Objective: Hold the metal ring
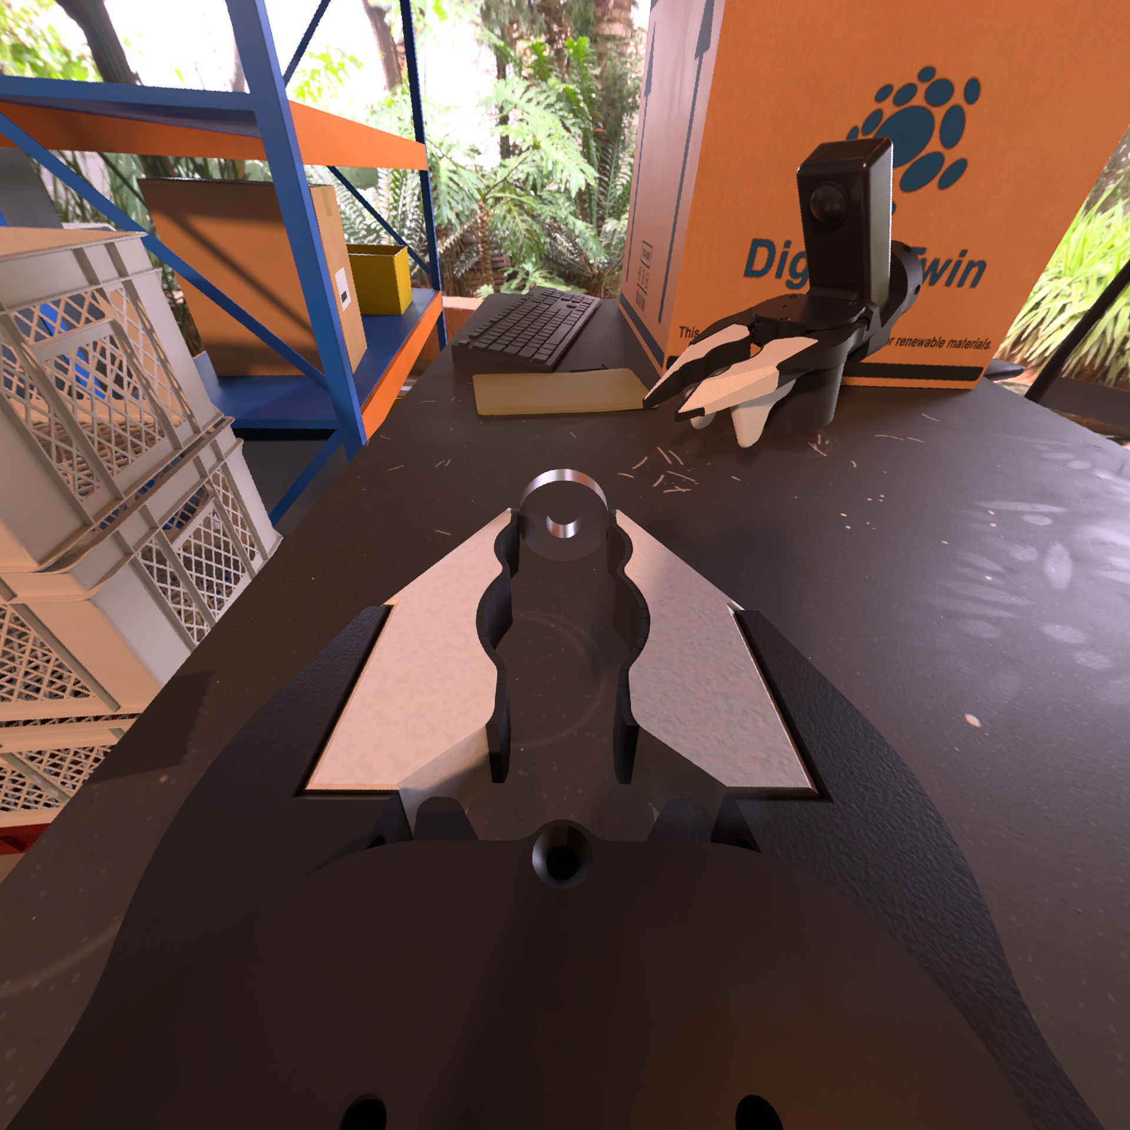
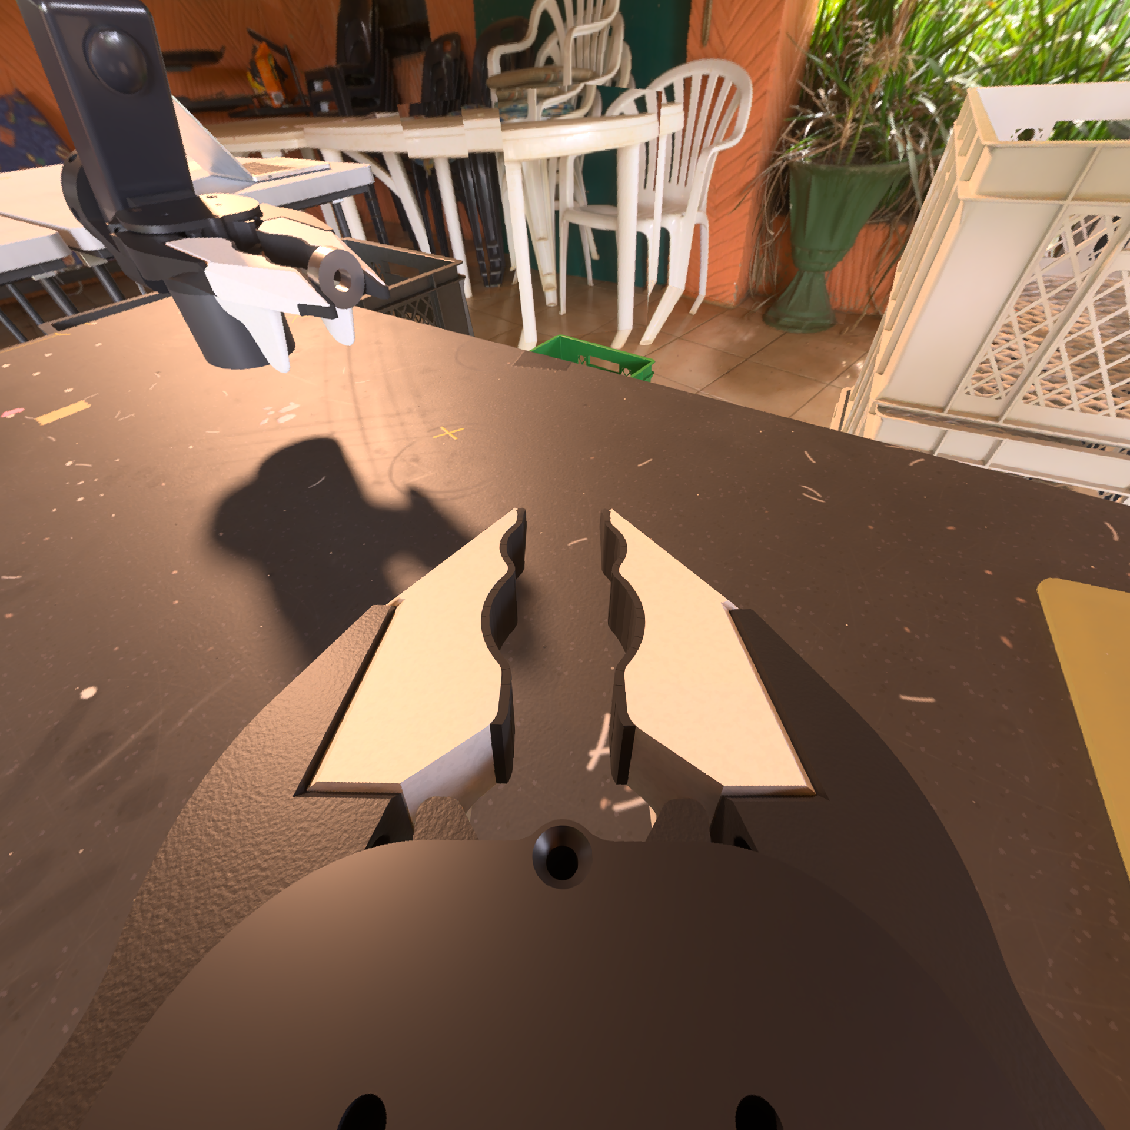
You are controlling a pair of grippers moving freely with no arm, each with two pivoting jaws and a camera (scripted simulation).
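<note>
The metal ring (image 1: 562,496), a thick silver washer with a small hole, stands on edge between the tips of my left gripper (image 1: 562,527), which is shut on it. In the right wrist view the left gripper (image 2: 347,288) holds the ring (image 2: 338,278) well above the dark table (image 2: 795,550) at the upper left, and its shadow falls on the tabletop below. My right gripper (image 2: 562,520) is open and empty, low over the table. In the left wrist view it (image 1: 671,408) sits in front of the orange box.
A big orange cardboard box (image 1: 856,153) stands at the table's far side, with a black keyboard (image 1: 532,327) and a yellow pad (image 1: 556,391) beside it. White crates (image 1: 92,428) and a blue shelf rack (image 1: 306,244) stand left. A green crate (image 2: 593,358) sits on the floor.
</note>
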